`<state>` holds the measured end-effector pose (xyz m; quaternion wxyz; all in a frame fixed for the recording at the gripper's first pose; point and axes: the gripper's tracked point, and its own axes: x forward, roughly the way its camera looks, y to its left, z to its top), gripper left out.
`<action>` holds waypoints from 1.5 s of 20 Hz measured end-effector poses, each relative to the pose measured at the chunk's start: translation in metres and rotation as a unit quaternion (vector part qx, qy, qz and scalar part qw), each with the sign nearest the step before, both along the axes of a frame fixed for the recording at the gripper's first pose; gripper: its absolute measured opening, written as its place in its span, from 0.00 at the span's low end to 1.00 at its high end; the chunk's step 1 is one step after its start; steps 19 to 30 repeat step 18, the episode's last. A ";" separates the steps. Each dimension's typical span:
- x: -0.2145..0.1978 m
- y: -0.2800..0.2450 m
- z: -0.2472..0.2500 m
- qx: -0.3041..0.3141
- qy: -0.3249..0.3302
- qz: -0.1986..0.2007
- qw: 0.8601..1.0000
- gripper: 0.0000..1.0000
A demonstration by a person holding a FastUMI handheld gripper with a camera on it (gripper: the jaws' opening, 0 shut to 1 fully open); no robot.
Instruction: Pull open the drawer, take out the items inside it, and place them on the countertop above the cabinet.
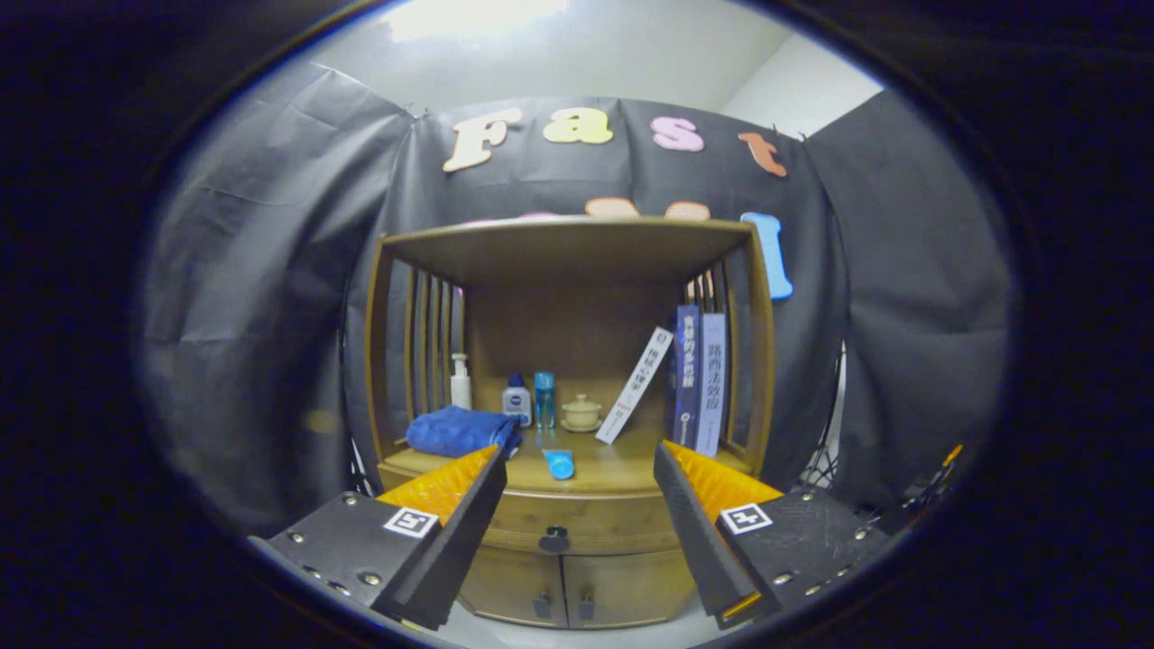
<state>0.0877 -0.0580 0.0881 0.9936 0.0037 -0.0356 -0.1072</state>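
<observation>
We hold the gripper [577,460] with fingers spread, empty, short of the wooden cabinet [577,541]; its shut curved-front drawer [577,523] sits just under the countertop's [613,469] front edge; rigid, probably light; we'd pinch its small dark knob [554,539].

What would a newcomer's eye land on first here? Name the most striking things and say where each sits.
First the wooden cabinet straight ahead, its drawer shut, with the dark knob showing between the fingers of the open gripper. On its countertop, a blue towel lies at the left, small bottles stand behind it, and upright books fill the right, one white book leaning toward them.
</observation>
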 end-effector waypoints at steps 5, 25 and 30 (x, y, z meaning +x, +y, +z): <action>-0.054 -0.006 0.015 -0.015 -0.012 -0.013 1.000 0.98; -0.072 -0.023 0.001 -0.013 -0.026 -0.033 0.999 0.98; -0.072 -0.023 0.001 -0.013 -0.026 -0.033 0.999 0.98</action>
